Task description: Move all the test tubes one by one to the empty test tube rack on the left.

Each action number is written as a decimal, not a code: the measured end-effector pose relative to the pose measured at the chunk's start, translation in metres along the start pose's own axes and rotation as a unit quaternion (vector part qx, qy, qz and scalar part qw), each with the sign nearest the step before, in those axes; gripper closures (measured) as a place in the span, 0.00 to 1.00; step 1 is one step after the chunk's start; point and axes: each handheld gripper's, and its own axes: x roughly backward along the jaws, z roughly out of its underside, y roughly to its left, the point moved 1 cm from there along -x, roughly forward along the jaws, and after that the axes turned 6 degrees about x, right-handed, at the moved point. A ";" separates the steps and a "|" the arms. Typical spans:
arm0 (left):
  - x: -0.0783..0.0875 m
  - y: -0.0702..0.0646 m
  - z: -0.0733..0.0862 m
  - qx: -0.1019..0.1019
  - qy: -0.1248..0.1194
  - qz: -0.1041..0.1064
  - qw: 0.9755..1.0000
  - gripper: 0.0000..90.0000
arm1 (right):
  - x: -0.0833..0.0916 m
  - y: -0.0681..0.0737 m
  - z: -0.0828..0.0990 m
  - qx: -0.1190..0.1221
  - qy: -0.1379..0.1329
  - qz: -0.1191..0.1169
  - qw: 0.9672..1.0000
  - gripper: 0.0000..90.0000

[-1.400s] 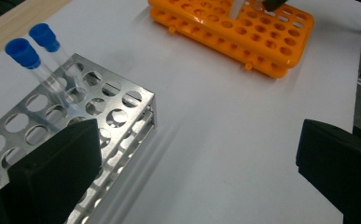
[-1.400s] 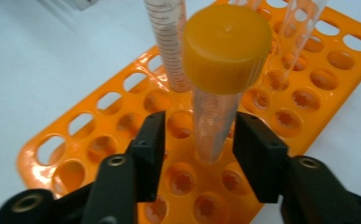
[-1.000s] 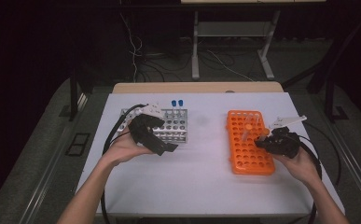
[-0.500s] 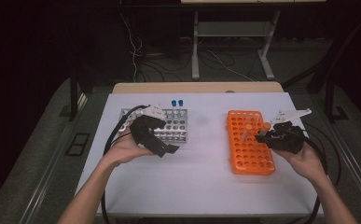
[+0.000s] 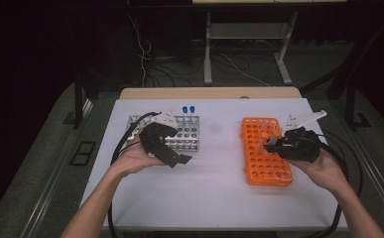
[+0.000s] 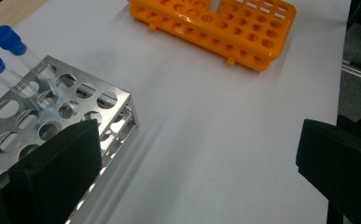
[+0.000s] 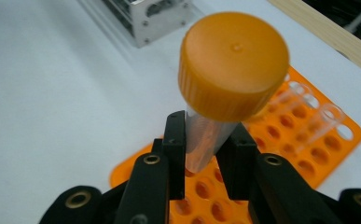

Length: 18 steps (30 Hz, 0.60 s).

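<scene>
My right gripper (image 7: 206,140) is shut on the clear body of an orange-capped tube (image 7: 229,70), holding it tilted just above the orange rack (image 7: 308,140). In the high view, that gripper (image 5: 278,144) and the tube (image 5: 266,137) hover over the orange rack (image 5: 259,163) at the right. My left gripper (image 5: 177,146) stands open with nothing between its jaws, beside the near right corner of the metal rack (image 5: 187,134). Seen from the left gripper (image 6: 192,163), the metal rack (image 6: 52,107) holds two blue-capped tubes (image 6: 5,42).
Two clear uncapped tubes (image 7: 318,121) stand in the orange rack's far rows. The white table (image 5: 214,183) has bare room between the two racks and along its front. Cables trail off both grippers toward the table's near edge.
My right gripper has lifted the orange-capped tube up and slightly leftward over the orange rack. The left hand and its gripper have stayed in place.
</scene>
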 end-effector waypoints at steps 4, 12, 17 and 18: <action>0.001 -0.002 -0.003 -0.002 -0.002 0.002 1.000 0.00 | 0.000 0.012 -0.012 0.017 -0.001 -0.016 1.000 0.82; 0.000 -0.009 -0.009 -0.017 -0.003 0.010 1.000 0.00 | -0.010 0.036 -0.033 0.047 0.003 -0.058 0.997 0.82; 0.000 -0.015 -0.013 -0.023 -0.003 0.018 1.000 0.00 | -0.023 0.049 -0.041 0.065 0.018 -0.086 0.994 0.82; 0.000 -0.016 -0.014 -0.027 -0.001 0.019 0.999 0.00 | -0.026 0.052 -0.042 0.066 0.020 -0.090 0.994 0.82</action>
